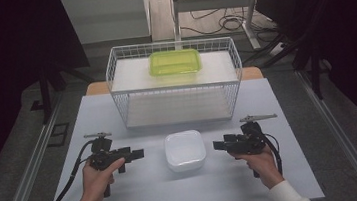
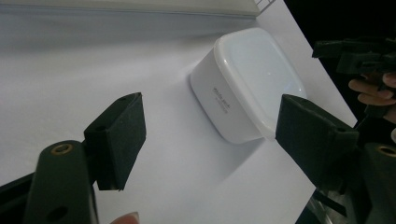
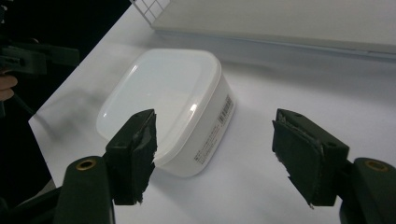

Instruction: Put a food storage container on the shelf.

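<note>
Both claws, the left (image 1: 138, 154) and the right (image 1: 219, 145), are held open and empty on either side of the white lidded tub (image 1: 185, 150) on the table (image 1: 140, 185), which is judged light, stiff and slick, best pinched across its side walls below the lid rim.

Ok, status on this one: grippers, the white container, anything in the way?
Left gripper open, right gripper open, both empty, flanking the white container. Container lidded, on the table, untouched. Nothing between. Wire basket behind, green container atop.

Lidded box (image 1: 185, 150) on table (image 1: 145, 184), wire rack (image 1: 174, 81) behind, tub (image 1: 175, 62) atop rack
</note>
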Motion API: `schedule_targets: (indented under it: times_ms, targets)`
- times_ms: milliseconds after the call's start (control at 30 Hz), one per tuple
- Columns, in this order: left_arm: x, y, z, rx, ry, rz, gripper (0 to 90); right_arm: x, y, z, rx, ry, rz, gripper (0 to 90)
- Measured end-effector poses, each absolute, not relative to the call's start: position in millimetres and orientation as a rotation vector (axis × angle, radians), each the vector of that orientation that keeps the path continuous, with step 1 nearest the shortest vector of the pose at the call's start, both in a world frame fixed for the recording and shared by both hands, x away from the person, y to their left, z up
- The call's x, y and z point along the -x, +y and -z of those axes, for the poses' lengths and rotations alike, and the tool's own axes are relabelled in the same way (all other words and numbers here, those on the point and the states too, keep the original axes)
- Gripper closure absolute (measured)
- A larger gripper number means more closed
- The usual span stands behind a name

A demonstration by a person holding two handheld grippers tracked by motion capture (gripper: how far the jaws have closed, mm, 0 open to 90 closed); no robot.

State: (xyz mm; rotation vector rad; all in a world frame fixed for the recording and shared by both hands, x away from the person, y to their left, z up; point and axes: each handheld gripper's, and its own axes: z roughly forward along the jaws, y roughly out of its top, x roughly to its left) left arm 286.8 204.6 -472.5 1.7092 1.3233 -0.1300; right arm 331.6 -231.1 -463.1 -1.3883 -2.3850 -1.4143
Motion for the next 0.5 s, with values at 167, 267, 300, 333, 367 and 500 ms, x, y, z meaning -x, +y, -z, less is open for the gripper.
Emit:
schedule_targets:
  times_ms: [167, 267, 300, 333, 367, 500]
  targets:
    - [-287, 191, 467, -1.725, 1.289, 0.142, 24.5, -332, -232, 458, 1.363, -2.368, 1.41, 36.6]
    - [-288, 184, 468, -1.726, 1.274, 0.18, 26.4, -335, -232, 457, 1.364, -2.356, 1.41, 38.6]
    - [-288, 184, 468, -1.726, 1.274, 0.18, 26.7, -335, -232, 457, 1.364, -2.356, 1.41, 38.6]
    - [-288, 183, 468, -1.728, 1.274, 0.189, 27.0, -337, -232, 457, 1.358, -2.346, 1.407, 41.0]
    - [-289, 182, 469, -1.724, 1.274, 0.192, 27.0, -337, -232, 457, 1.358, -2.346, 1.407, 41.0]
    - [-292, 179, 471, -1.711, 1.281, 0.217, 27.8, -338, -230, 458, 1.364, -2.321, 1.396, 41.5]
